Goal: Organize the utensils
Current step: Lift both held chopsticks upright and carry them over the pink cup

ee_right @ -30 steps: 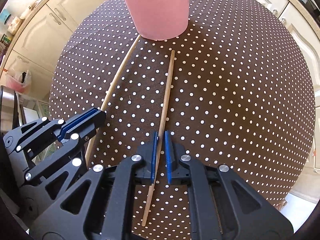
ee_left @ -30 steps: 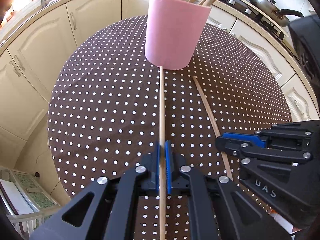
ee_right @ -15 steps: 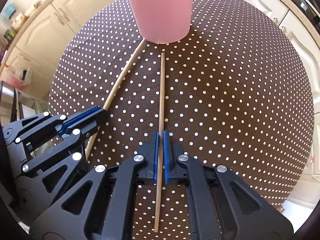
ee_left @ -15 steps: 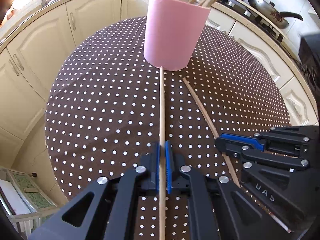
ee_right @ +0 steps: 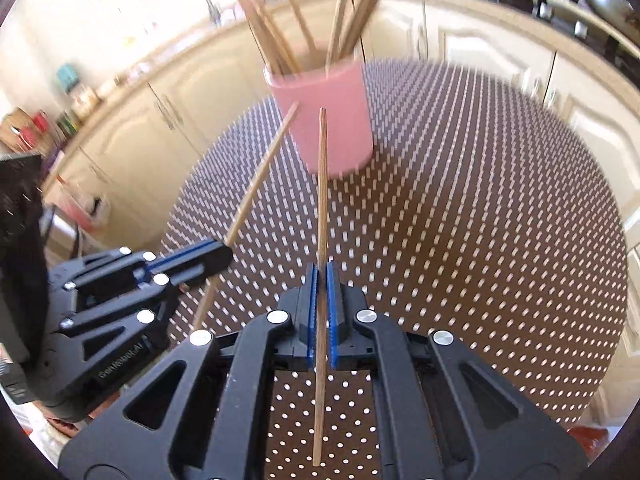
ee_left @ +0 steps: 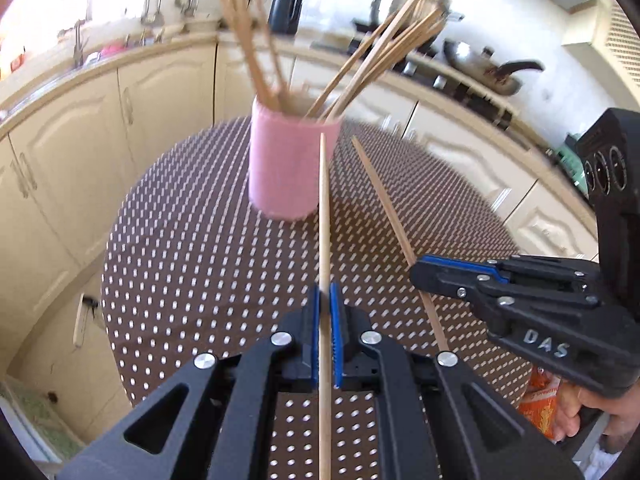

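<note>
A pink cup [ee_left: 290,168] with several wooden chopsticks in it stands on the round polka-dot table [ee_left: 192,264]; it also shows in the right wrist view [ee_right: 332,120]. My left gripper [ee_left: 325,300] is shut on a wooden chopstick [ee_left: 324,216], lifted off the table and pointing toward the cup. My right gripper [ee_right: 322,280] is shut on a second chopstick [ee_right: 321,184], also raised. Each gripper shows in the other's view: the right gripper [ee_left: 424,270] with its stick [ee_left: 384,200], the left gripper [ee_right: 216,254] with its stick [ee_right: 260,184].
Cream kitchen cabinets [ee_left: 80,128] ring the table. A counter with pans [ee_left: 492,72] and a dark appliance [ee_left: 612,168] lies to the right. An orange packet [ee_left: 540,404] sits low at the right, beyond the table edge.
Both grippers have lifted their chopsticks off the table and tilted up, so the cup's rim and kitchen now show. The right gripper closed on its stick one second ago.
</note>
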### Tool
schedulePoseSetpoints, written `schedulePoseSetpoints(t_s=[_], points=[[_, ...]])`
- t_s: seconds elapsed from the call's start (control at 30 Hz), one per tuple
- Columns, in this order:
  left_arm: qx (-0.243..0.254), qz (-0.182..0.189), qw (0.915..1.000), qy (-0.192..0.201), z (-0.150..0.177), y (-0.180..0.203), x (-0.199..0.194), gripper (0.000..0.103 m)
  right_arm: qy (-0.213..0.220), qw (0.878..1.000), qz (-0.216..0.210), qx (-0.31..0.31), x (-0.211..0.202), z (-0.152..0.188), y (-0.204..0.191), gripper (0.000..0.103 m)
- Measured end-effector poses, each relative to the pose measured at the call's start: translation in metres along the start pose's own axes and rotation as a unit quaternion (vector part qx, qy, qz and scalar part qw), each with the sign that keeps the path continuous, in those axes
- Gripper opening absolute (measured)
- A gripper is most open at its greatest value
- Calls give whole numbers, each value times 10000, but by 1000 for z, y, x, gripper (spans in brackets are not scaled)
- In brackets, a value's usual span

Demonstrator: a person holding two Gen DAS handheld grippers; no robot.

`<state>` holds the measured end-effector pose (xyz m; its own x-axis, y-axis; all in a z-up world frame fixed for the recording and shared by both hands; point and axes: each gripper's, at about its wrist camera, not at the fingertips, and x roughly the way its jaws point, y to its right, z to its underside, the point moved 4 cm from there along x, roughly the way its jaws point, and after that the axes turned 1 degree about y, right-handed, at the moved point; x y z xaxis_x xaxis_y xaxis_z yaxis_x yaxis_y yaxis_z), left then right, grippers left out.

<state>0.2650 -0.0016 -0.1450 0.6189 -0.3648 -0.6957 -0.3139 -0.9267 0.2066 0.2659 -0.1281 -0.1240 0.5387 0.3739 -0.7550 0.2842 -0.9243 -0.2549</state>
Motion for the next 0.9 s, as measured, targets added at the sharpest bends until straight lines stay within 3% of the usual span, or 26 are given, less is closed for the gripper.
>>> schedulePoseSetpoints(t_s=[0.23,0.37,0.57,0.7,0.9], points=[[-50,389,9950,920,-33,15,-29,6,1287,9910,-365,-105,-51,-17,0,5],[-23,345,9906,1327,-52,23,-34,6,2041,9777,-384,-320,-69,-29,-4,5],[-49,386,9811,1895,-83,23,-31,6,2803,9566,-642,-462,-72,-76,-17,5],[-28,415,9701,2392,-102,21,-30,6,3132,9459,-710,-462,-70,-102,-17,5],[25,415,9468,3190,-129,19,-25,6,3717,9235,-737,-597,-65,-138,-16,5]])
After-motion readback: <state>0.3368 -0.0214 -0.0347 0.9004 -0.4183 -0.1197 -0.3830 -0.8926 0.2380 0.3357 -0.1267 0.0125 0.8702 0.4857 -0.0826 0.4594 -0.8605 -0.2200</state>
